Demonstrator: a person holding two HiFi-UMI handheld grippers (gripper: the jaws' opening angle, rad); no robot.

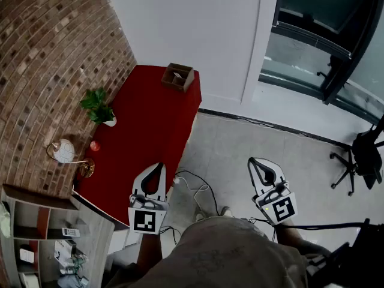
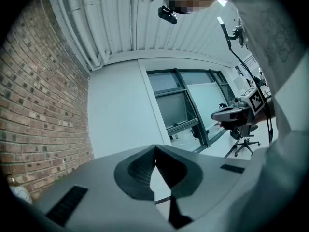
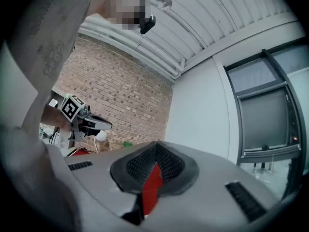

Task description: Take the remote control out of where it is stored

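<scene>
Head view: what looks like the remote control (image 1: pixel 71 232) (small, pale, dotted with dark buttons) lies flat in a compartment of the shelf (image 1: pixel 90 219), off to the left of the left gripper (image 1: pixel 161 166) and well apart from its jaws.

Left gripper view: jaws closed tip to tip, nothing between them.

Right gripper view: the right gripper (image 3: pixel 155 152) has its jaws closed and holds nothing.

Looked along the grey right hand-held gripper (image 3: pixel 155 151), black ribbed pads (image 3: pixel 140 166) closed tip to tip, nothing clamped. Caught a sliver of red-topped surface (image 3: pixel 152 190) beneath the tips. Framed the left hand-held gripper (image 3: pixel 107 125) far left, against a reddish brick wall (image 3: pixel 130 95).
</scene>
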